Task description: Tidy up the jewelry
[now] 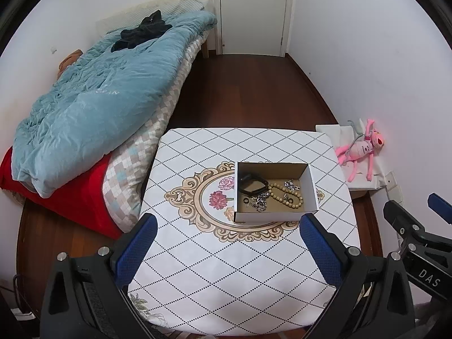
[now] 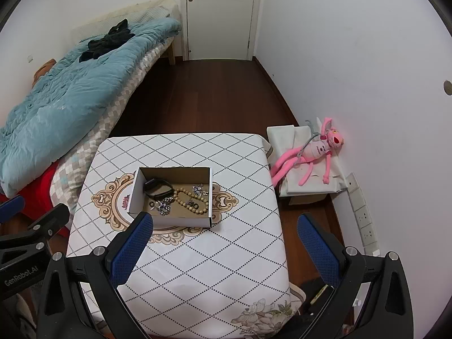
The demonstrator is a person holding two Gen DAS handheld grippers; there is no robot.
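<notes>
Currently: both my tongs, left (image 1: 227,243) and right (image 2: 224,241), spread, empty, above bench (image 1: 226,276) | jewelry inside cardboard box (image 1: 268,217): bead bracelet (image 1: 285,196), black band (image 1: 252,183), tangled chains | plan: descend vertically, pinch one piece, avoid snagging chains.

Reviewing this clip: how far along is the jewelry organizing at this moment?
Done: the bead bracelet, black band and silver chains lie inside the cardboard box; no jewelry shows on the tablecloth. In hand: nothing; left tongs and right tongs are open. Left: pieces look tangled; possibly sorting.
</notes>
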